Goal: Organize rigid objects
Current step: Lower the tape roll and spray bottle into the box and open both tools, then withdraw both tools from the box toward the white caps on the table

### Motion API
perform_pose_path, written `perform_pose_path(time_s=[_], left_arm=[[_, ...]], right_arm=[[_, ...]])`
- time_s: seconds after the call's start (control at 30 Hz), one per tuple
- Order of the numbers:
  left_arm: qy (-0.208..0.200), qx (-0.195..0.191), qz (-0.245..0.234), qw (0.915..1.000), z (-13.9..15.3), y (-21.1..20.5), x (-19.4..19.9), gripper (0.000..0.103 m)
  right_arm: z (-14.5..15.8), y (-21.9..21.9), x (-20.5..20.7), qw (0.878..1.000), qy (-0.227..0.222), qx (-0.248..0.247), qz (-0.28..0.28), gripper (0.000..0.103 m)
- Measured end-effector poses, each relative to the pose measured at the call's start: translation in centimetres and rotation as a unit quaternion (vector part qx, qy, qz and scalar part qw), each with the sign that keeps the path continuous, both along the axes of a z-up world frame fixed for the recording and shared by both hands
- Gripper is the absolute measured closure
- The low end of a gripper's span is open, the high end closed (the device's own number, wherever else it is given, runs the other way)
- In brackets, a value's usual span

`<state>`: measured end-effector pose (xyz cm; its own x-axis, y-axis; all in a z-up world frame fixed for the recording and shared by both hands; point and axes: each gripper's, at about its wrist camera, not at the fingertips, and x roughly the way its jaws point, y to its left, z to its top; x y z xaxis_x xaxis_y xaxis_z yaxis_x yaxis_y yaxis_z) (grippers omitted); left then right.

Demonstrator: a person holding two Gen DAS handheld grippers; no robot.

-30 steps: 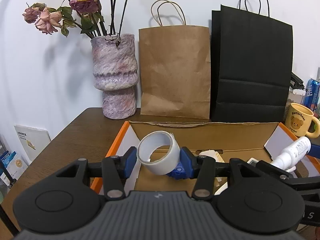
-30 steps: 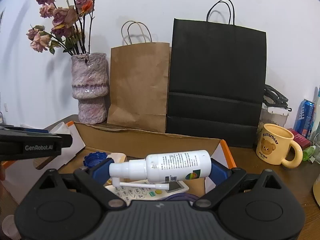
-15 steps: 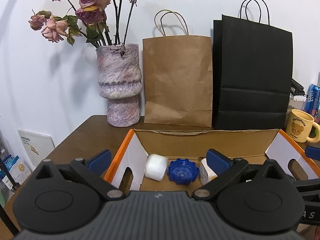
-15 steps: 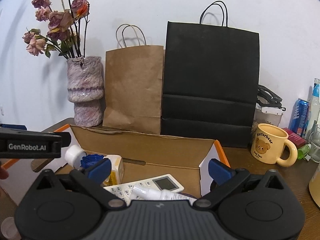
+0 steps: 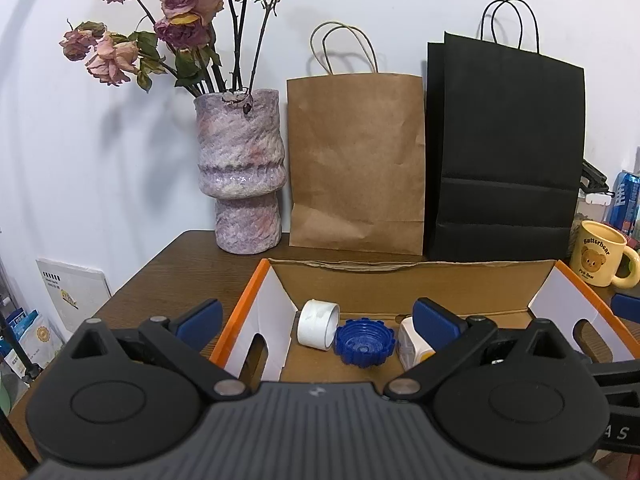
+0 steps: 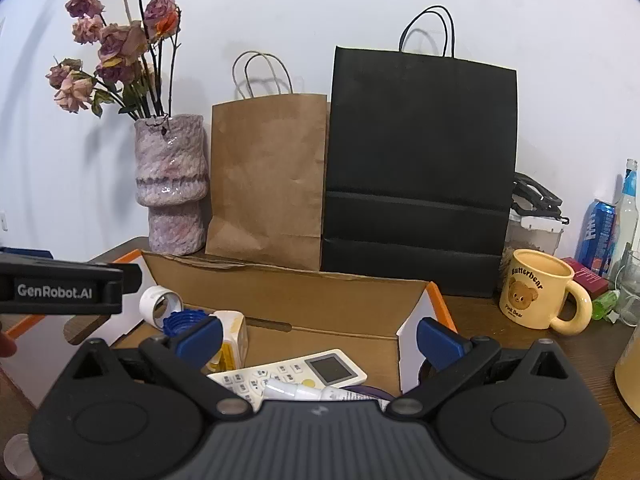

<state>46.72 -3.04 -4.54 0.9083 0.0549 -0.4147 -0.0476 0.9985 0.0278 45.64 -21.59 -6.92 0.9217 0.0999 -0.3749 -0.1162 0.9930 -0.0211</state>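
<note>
An open cardboard box (image 5: 400,284) with orange-edged flaps lies on the wooden table. In it lie a white tape roll (image 5: 317,323), a blue ridged cap (image 5: 364,343) and a small white and yellow box (image 5: 412,345). My left gripper (image 5: 318,320) is open and empty above the box's near left side. In the right wrist view the box (image 6: 300,300) also holds a white remote (image 6: 296,374) and a white spray bottle (image 6: 316,393), partly hidden by my open, empty right gripper (image 6: 318,338).
A purple vase (image 5: 240,176) of dried roses, a brown paper bag (image 5: 356,160) and a black paper bag (image 5: 504,148) stand behind the box. A yellow bear mug (image 6: 538,294), a can and bottles (image 6: 600,236) are at the right. The left gripper's body (image 6: 60,292) shows at the left.
My left gripper opened and let the tape roll drop into the box. My right gripper opened and let the spray bottle drop next to the remote. Both grippers rose and pulled back.
</note>
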Motion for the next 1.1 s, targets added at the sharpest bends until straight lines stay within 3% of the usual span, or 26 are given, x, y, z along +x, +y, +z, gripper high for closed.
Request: perform_pose_path(time_s=[0.73, 1.1], left_arm=[[-0.024, -0.003, 0.002, 0.9997, 1.3, 1.1, -5.6, 0.000], [-0.011, -0.006, 0.009, 0.9999, 0.9, 2.7, -9.2, 0.000]], right_arm=[[1.0, 0.1, -5.0, 1.000, -0.015, -0.004, -0.003, 0.000], [1.0, 1.0, -8.7, 1.000, -0.007, -0.006, 0.004, 0.000]])
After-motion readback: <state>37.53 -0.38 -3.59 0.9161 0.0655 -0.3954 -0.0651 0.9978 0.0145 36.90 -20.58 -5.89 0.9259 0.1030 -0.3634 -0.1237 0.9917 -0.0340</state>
